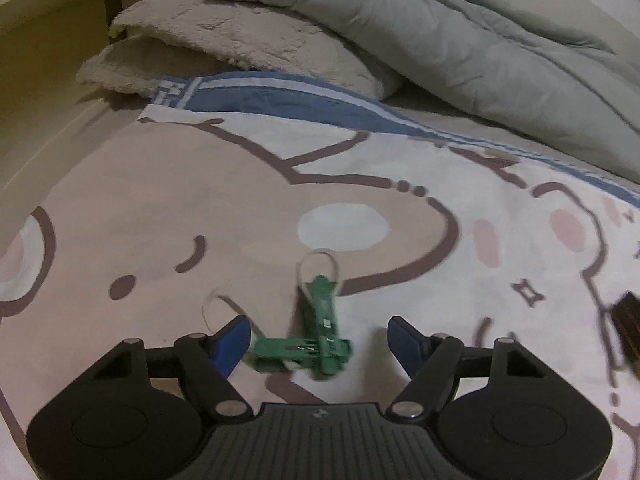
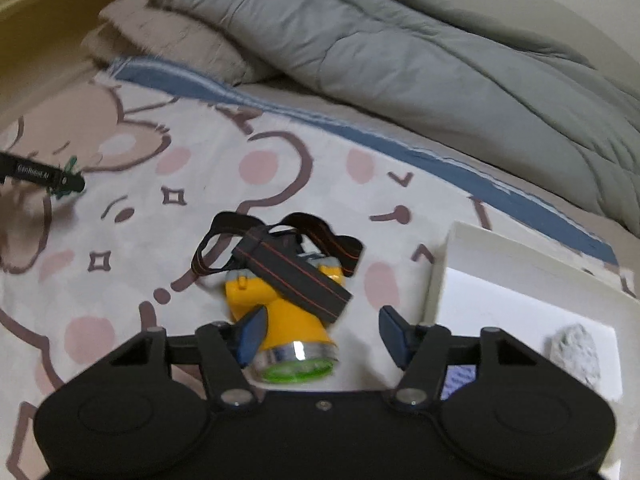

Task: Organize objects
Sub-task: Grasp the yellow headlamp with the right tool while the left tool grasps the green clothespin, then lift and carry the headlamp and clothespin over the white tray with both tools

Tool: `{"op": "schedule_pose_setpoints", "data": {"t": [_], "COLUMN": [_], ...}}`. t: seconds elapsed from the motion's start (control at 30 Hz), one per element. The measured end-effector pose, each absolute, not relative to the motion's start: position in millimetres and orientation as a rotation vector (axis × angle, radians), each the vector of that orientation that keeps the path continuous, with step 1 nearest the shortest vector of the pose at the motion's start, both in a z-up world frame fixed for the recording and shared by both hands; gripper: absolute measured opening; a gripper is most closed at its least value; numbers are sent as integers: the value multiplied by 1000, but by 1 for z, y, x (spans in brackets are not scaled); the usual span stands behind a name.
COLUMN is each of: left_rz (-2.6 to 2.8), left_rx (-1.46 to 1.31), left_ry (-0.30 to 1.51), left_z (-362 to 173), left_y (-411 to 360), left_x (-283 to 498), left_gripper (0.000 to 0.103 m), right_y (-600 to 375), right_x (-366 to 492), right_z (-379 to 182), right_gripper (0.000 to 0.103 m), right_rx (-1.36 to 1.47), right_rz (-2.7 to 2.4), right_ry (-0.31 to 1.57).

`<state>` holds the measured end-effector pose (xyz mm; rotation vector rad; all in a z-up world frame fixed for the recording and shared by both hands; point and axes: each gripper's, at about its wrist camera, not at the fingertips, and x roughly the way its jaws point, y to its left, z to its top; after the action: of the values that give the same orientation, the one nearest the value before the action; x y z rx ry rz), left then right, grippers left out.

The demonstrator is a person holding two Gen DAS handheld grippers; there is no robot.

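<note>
Two green clips (image 1: 318, 336) with wire loops lie crossed on the cartoon bedsheet (image 1: 160, 208), between the blue fingers of my open left gripper (image 1: 320, 338). In the right wrist view a yellow headlamp (image 2: 286, 320) with a black strap (image 2: 288, 264) lies on the sheet between the fingers of my open right gripper (image 2: 322, 334). Its left finger (image 2: 250, 334) is close to the lamp body. The left gripper (image 2: 44, 178) and the green clips (image 2: 68, 180) show far left in that view.
A white open box (image 2: 516, 268) sits right of the headlamp, holding a grey lump (image 2: 576, 354). A grey duvet (image 2: 400, 52) and a beige pillow (image 1: 224, 44) lie at the back. A wooden bed frame (image 1: 44, 40) runs along the left.
</note>
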<state>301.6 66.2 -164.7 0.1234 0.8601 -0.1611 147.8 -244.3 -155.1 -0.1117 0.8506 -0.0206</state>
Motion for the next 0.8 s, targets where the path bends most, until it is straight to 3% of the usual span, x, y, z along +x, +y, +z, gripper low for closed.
{"op": "schedule_pose_setpoints", "data": {"t": [0.13, 0.2, 0.23, 0.8], "left_rz": [-159, -161, -162, -303], "left_rx": [144, 152, 147, 194], "left_ry": [866, 868, 873, 1036], "left_z": [-170, -168, -167, -153], "left_y": [72, 74, 75, 66], "left_x": [305, 306, 306, 251], "left_gripper": [65, 56, 51, 51], "right_y": [-242, -240, -239, -225], "right_x": [161, 164, 164, 108], "right_z": [-166, -176, -180, -166], "right_gripper": [61, 57, 51, 50], "right_rx": [-103, -124, -129, -132], "right_rz": [7, 10, 25, 36], "right_ry": [876, 911, 925, 980]}}
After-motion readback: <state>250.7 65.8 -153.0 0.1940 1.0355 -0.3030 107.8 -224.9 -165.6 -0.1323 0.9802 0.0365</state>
